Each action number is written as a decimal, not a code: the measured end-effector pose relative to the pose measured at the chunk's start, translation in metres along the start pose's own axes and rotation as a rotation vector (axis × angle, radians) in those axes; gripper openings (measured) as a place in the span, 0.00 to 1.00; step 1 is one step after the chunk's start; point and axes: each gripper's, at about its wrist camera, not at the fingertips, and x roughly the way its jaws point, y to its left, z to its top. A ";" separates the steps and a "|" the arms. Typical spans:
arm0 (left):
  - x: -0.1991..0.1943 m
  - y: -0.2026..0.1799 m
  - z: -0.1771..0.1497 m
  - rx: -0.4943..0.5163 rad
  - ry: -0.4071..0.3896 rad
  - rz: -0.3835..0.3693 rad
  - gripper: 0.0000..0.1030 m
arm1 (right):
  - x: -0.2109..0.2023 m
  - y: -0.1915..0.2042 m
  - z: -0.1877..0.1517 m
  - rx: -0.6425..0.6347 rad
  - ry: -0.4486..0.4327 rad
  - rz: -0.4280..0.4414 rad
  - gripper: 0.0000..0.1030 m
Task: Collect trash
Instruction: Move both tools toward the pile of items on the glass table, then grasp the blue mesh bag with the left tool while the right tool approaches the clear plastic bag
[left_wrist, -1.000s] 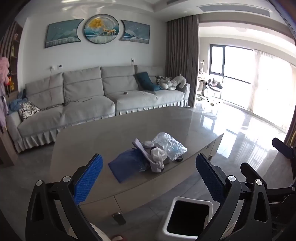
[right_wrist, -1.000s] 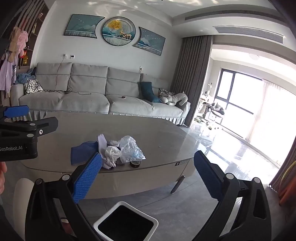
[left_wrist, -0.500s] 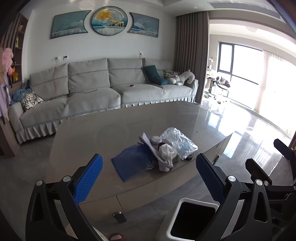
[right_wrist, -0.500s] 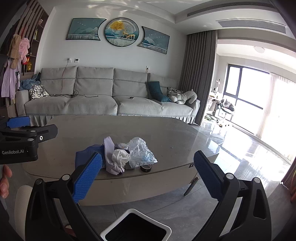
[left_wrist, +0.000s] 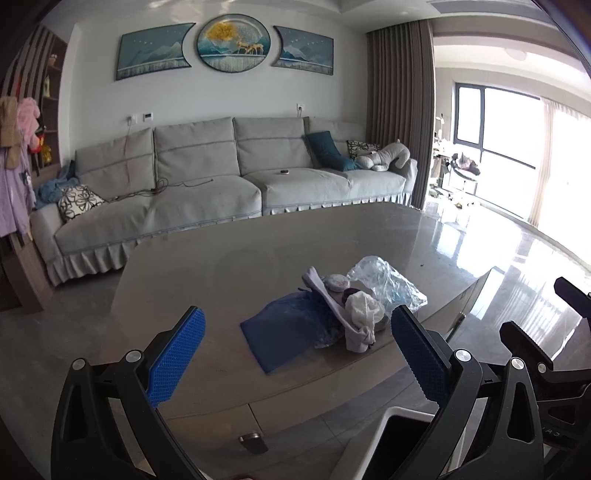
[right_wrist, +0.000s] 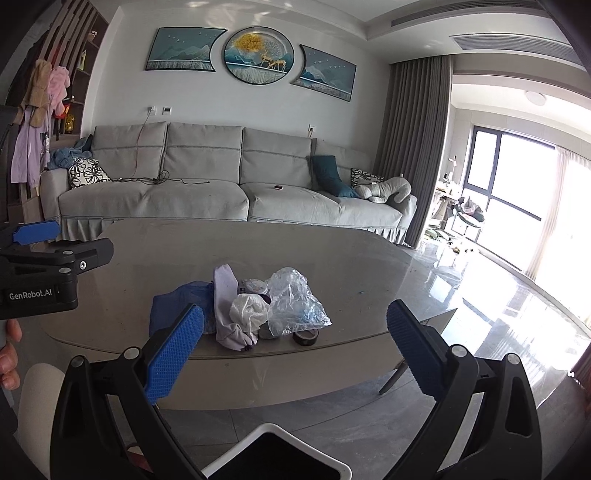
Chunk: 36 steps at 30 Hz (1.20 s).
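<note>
Both claws, left claw (left_wrist: 297, 354) and right claw (right_wrist: 295, 347), spread w/ nothing held, have closed in on desk (left_wrist: 229, 273) trash pile (left_wrist: 354, 306); pickup approx. next, bin (right_wrist: 275, 456) below.

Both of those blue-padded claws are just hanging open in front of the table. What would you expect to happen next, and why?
Probably the right gripper reaches forward to the crumpled clear plastic bag at the near edge of the grey oval table. Both grippers are open and empty, the litter pile is untouched, and the white bin waits below.
</note>
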 end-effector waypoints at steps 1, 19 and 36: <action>0.003 0.000 -0.002 0.003 0.000 0.010 0.96 | 0.004 -0.001 0.000 0.006 0.008 0.000 0.96; 0.087 0.007 -0.025 0.034 0.114 0.021 0.96 | 0.088 0.005 -0.007 -0.001 0.087 0.052 0.96; 0.159 0.022 -0.037 0.028 0.158 0.012 0.96 | 0.158 0.023 -0.017 0.001 0.157 0.085 0.96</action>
